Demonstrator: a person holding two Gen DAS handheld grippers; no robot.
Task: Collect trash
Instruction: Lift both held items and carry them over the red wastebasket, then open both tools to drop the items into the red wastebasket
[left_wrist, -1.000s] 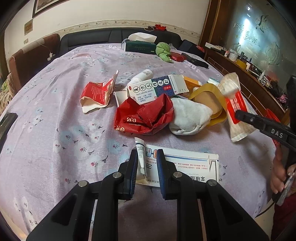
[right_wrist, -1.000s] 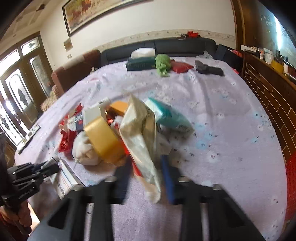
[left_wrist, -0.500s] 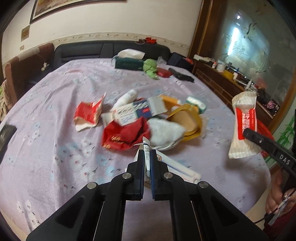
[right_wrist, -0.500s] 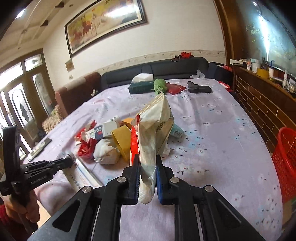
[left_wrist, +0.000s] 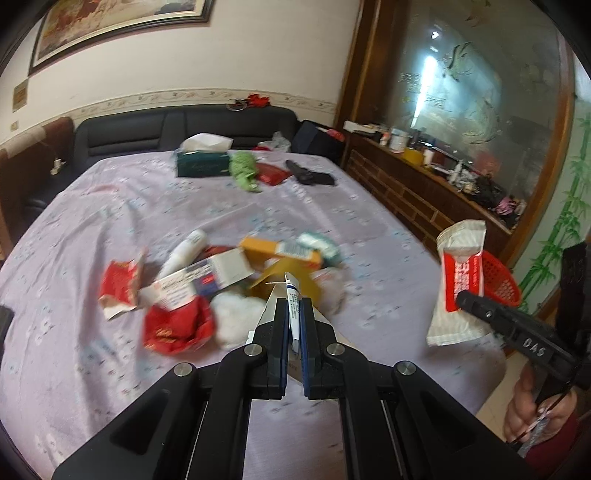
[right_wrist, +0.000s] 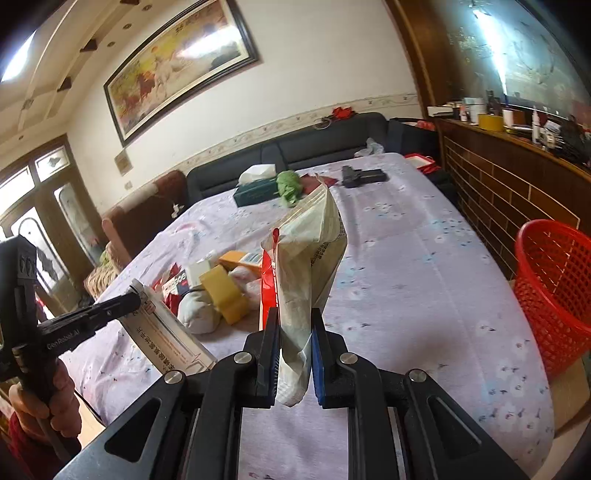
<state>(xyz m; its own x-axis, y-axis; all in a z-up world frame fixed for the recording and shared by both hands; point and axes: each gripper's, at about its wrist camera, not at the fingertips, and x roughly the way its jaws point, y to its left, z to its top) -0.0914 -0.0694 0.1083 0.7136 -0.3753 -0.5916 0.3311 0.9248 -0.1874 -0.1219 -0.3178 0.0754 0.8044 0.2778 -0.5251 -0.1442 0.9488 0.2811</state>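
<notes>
**Lilac floral tablecloth, both grippers lifted with trash in their jaws**

Lilac flowered cloth covers the big table (left_wrist: 110, 221), which runs from the near edge back to a dark sofa under a framed painting.

Clamped in the left gripper (left_wrist: 293, 325) is a small white tube with blue print (left_wrist: 291, 295), and a flat white printed carton (right_wrist: 166, 332) hangs with it, tilted, clear of the cloth at the near edge. The jaws are pressed together on them. The right gripper (right_wrist: 293, 347) has its jaws squeezed on the lower end of a crumpled white and red plastic wrapper (right_wrist: 310, 258), which stands up from the jaws above the table's near part.

Near the middle of the table, just beyond the left gripper, lies the rest of the trash in a loose heap: a crushed red foil bag (left_wrist: 177, 325), a white wad of tissue (left_wrist: 236, 317), a white and blue medicine box (left_wrist: 207, 277), an orange carton (left_wrist: 280, 251), a white bottle lying on its side (left_wrist: 183, 251) and a yellow tape roll (right_wrist: 223, 291). A torn red and white packet (left_wrist: 118, 288) lies apart, toward the table's left edge.

Off the table's right edge, lower than the top, stands a red plastic mesh basket (right_wrist: 554, 288). At the far edge sit a dark green tissue box (left_wrist: 201, 164), a green cloth lump (left_wrist: 243, 171) and a black object (left_wrist: 310, 177).
</notes>
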